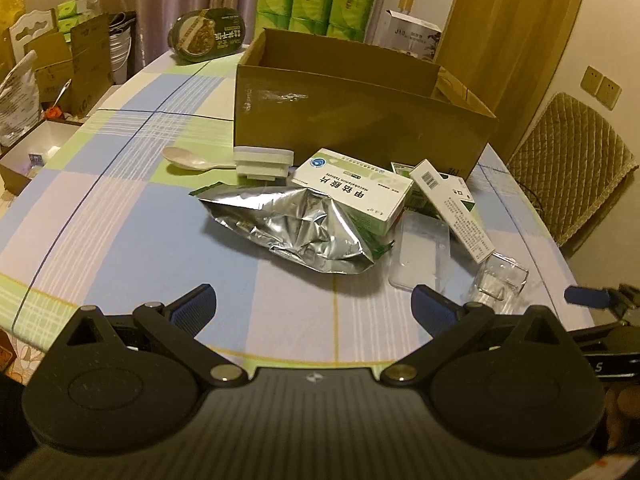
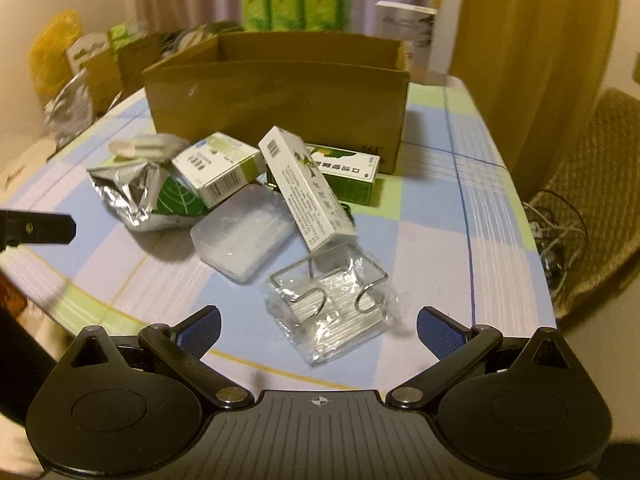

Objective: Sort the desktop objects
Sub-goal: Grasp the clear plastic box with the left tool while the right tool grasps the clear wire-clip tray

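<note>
Both grippers are hovering low over the near edge of the table [image 1: 120, 208], each with its blue-padded fingers spread wide and nothing between them. Just ahead of the right gripper [image 2: 319, 326] a clear wrapped packet [image 2: 332, 304] with a bent wire frame inside is lying flat on the checked cloth, closest of all the clutter. The left gripper [image 1: 314, 308] is facing a crumpled silver foil bag [image 1: 296, 228], which is sprawling across the middle of the cloth, well short of the fingers.

Behind the foil bag a green-and-white medicine box [image 1: 354, 196] is leaning on the bag's far end. A long white carton [image 2: 306, 188] is lying tilted across another green box [image 2: 348, 172], its lower end reaching toward the wrapped packet. A frosted clear plastic case [image 2: 242, 238] is sitting between the foil bag and the long carton, touching or nearly touching both.

Farther back, a pale spoon [image 1: 192, 160] is resting beside a small white stepped object [image 1: 262, 162], both just in front of the open cardboard box [image 1: 360, 120]. That box is standing upright behind the whole pile, its flaps open; from here I cannot tell what is inside it. Green tissue packs [image 1: 316, 0] are stacking up beyond the table's far edge.
</note>
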